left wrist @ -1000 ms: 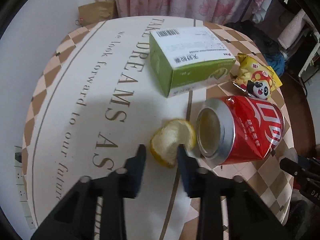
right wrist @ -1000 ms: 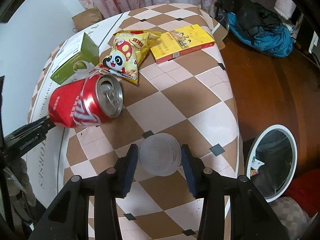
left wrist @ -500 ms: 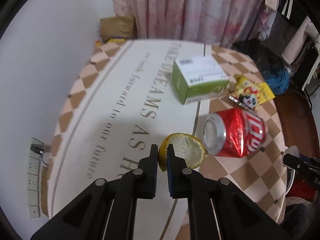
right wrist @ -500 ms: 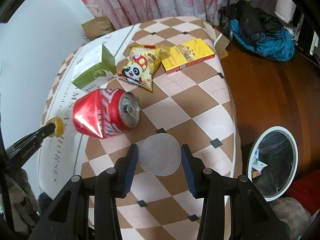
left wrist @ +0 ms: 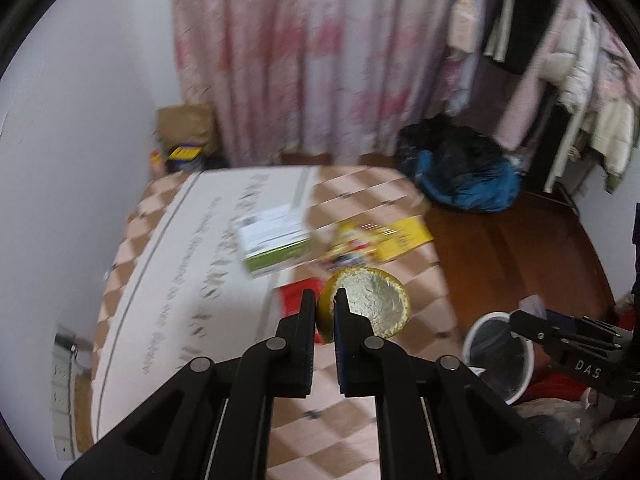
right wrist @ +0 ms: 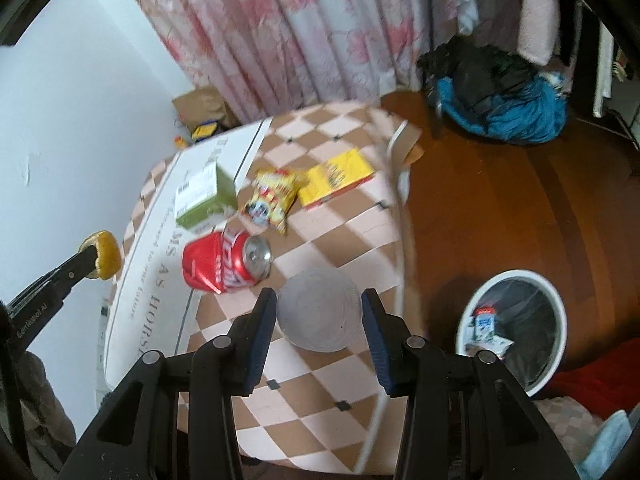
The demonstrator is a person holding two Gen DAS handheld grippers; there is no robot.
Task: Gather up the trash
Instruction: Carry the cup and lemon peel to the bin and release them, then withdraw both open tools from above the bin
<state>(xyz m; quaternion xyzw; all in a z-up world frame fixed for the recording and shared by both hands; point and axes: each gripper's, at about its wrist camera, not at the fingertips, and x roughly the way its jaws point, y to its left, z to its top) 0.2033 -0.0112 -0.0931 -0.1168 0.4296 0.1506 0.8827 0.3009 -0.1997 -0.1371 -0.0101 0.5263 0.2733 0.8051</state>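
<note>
Left gripper (left wrist: 325,312) is pinching a piece of citrus peel (left wrist: 370,304) by its rim, jaws nearly together, and holding it in the air above the table (right wrist: 320,240). Right gripper (right wrist: 319,312) is clasping a clear plastic cup (right wrist: 319,312) between its blue pads, also off the table. Both pieces of trash are heading, by my judgement, for the white bin (right wrist: 516,320) standing on the floor just beside the table's edge.

To do this well, each gripper should be travelling until it is squarely over the bin's mouth before letting go. The peel is gripped only at its edge, so a smooth carry is keeping it from twisting free. The cup is light and may bounce off the rim, so lowering it close first is wiser. A red can (right wrist: 224,262), a snack bag (right wrist: 272,200) and two boxes are waiting on the table.
</note>
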